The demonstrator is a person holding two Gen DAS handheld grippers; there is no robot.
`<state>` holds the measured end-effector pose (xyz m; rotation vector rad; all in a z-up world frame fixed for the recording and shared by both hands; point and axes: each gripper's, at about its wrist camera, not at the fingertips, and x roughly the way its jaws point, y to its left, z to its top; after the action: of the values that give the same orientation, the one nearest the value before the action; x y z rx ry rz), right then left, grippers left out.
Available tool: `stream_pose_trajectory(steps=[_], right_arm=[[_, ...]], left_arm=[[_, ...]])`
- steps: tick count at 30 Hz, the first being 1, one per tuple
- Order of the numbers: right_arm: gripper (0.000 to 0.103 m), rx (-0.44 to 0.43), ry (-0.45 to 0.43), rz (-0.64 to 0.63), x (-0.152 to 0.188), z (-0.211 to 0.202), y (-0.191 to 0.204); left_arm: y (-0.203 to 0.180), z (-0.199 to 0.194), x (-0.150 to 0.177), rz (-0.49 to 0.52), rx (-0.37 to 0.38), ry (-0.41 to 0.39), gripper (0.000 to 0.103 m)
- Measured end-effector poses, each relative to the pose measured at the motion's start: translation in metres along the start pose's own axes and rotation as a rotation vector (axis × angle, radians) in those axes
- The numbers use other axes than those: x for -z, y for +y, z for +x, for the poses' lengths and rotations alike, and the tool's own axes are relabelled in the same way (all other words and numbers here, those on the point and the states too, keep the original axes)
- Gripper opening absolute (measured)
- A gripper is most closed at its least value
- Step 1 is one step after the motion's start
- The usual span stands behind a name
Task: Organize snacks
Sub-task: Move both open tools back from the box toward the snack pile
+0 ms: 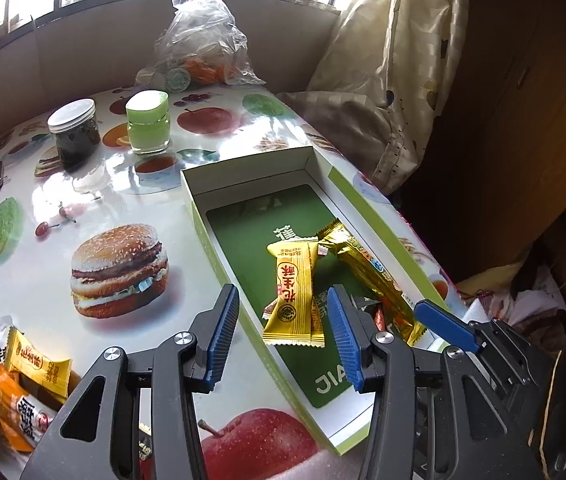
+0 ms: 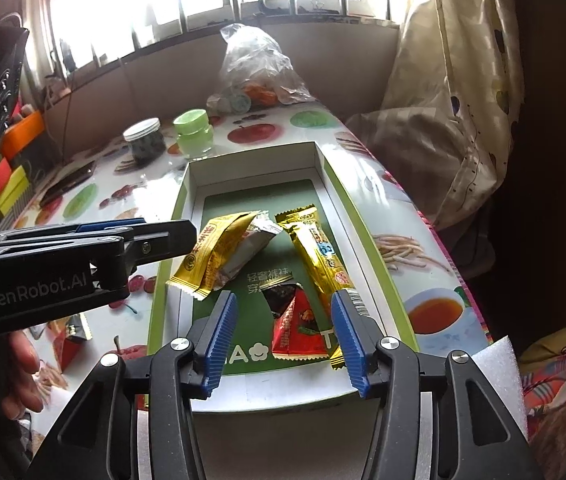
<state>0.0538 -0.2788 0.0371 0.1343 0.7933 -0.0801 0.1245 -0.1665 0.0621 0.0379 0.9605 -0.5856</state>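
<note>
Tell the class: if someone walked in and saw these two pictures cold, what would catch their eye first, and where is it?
First, the open green-rimmed box on the fruit-and-burger printed tablecloth, holding a yellow snack packet, a long gold bar and a red-and-black triangular packet. Both grippers hang open over it, left gripper and right gripper, gripping nothing. More wrapped snacks wait at the table's near left corner.
</note>
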Motion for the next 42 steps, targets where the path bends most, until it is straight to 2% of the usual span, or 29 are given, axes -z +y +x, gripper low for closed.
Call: stream_pose_trajectory(steps=[10,22,36,42], right_arm=[[0.050,-0.005,-0.021,-0.010,-0.001,-0.009,0.011],[0.051,-0.036,-0.059,-0.031,-0.006,-0.020,0.033],[0.051,-0.125,-0.057,-0.103,-0.007,-0.015,0.081],[0.051,-0.190,-0.030,-0.147,-0.003,-0.005,0.106]], left_arm=[[0.012,-0.020,0.012,-0.024,-0.027,-0.024,0.047],[0.044,-0.051,0.034,-0.079,-0.095,-0.069,0.047],[0.100,-0.076,0.065,-0.165,-0.184,-0.082,0.047],[0.131,-0.085,0.081,-0.221,-0.252,-0.074,0.047]])
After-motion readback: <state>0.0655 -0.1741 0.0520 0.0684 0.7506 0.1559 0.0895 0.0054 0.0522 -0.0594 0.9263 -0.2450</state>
